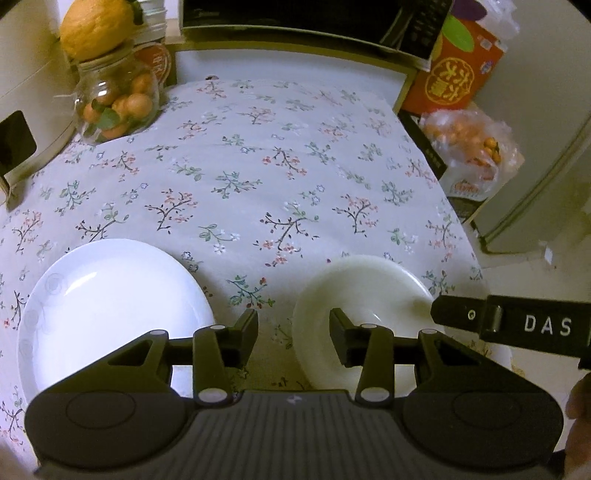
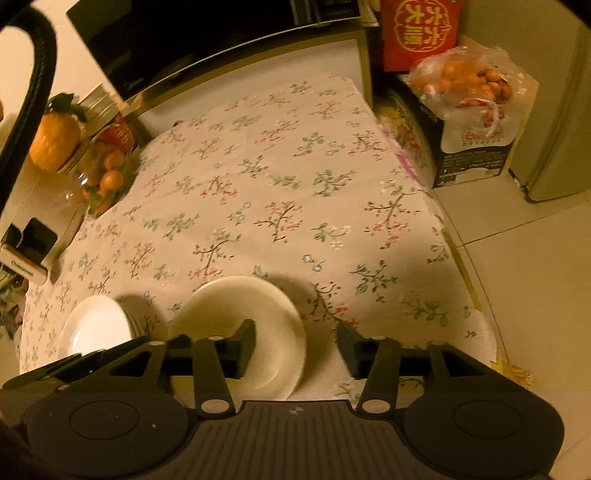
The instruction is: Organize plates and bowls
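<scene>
A white plate lies on the floral tablecloth at the near left; it also shows in the right wrist view. A cream bowl stands upright to its right near the table's front edge, and shows in the right wrist view. My left gripper is open and empty, hovering over the gap between plate and bowl. My right gripper is open and empty, straddling the bowl's right rim from above; one of its fingers shows in the left wrist view beside the bowl.
A glass jar of small oranges with a large citrus fruit on top stands at the back left. A microwave is at the back. A red box and a bag of oranges sit beyond the table's right edge.
</scene>
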{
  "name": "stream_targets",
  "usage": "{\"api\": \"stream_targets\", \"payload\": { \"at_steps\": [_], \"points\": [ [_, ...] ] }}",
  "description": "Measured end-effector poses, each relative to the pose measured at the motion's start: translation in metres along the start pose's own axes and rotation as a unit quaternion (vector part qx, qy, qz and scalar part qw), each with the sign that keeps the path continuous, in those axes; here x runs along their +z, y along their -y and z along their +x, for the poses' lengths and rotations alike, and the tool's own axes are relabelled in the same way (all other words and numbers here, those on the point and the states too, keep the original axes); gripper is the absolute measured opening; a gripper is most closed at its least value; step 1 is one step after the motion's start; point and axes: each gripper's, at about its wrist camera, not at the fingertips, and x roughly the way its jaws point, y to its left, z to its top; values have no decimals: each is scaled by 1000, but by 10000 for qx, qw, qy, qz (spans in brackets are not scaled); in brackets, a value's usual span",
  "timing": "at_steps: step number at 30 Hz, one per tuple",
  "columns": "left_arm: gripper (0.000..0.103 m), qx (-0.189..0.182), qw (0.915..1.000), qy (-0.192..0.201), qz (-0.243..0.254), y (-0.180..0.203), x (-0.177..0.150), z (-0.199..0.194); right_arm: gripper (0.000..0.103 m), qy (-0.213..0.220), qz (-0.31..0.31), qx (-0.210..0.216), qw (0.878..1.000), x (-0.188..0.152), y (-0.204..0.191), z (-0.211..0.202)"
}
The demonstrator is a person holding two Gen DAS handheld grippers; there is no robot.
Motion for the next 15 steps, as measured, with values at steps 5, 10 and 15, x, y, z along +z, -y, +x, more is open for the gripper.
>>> {"api": "stream_targets", "payload": {
  "at_steps": [5,10,15],
  "points": [
    [38,-56,9999,-125,-67,-1,0,7,64,-85,116,7,9999,-1,3,4],
    [28,-78,9998,-148,-97,-6,1,11,62,-278,384,86,9988,-3,7,12],
    [25,-156,9996,-215,-59,-7,2,18,56,-308,435,77,9985,-3,9,15]
  ]
}}
